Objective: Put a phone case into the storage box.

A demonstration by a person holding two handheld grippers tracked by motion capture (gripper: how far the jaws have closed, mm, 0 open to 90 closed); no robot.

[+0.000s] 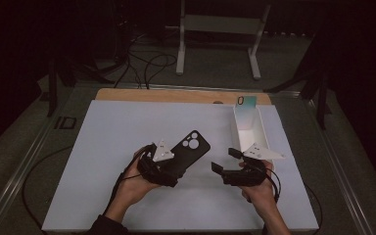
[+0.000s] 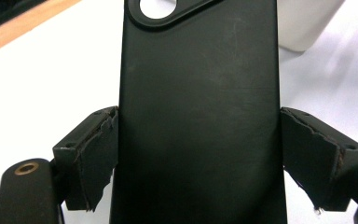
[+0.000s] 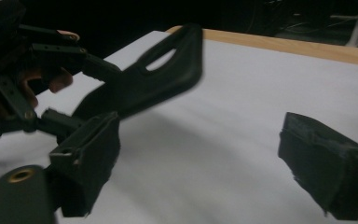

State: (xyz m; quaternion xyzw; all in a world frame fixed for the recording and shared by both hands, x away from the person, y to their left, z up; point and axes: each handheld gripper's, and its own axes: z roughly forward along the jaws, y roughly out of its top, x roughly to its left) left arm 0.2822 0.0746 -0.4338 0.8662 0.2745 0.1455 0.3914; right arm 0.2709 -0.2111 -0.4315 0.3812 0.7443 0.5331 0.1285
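Observation:
A black phone case (image 1: 188, 149) with a camera cut-out is lifted off the white mat, tilting up to the far right. My left gripper (image 1: 175, 165) is shut on it. In the left gripper view both pads press the long edges of the case (image 2: 198, 93), which stands between them at my left gripper (image 2: 198, 140). My right gripper (image 1: 224, 160) is to the right of the case, pointing left toward it, open and empty. In the right gripper view the wide-apart jaws of my right gripper (image 3: 200, 140) frame bare mat, with the case (image 3: 154, 79) farther off to the left.
An open white box (image 1: 260, 132) sits at the mat's far right, with a pale teal phone-like slab (image 1: 247, 108) standing at its far end. The white mat (image 1: 112, 137) covers a wooden table (image 1: 176, 95). A white stand (image 1: 181, 49) and cables are on the floor behind.

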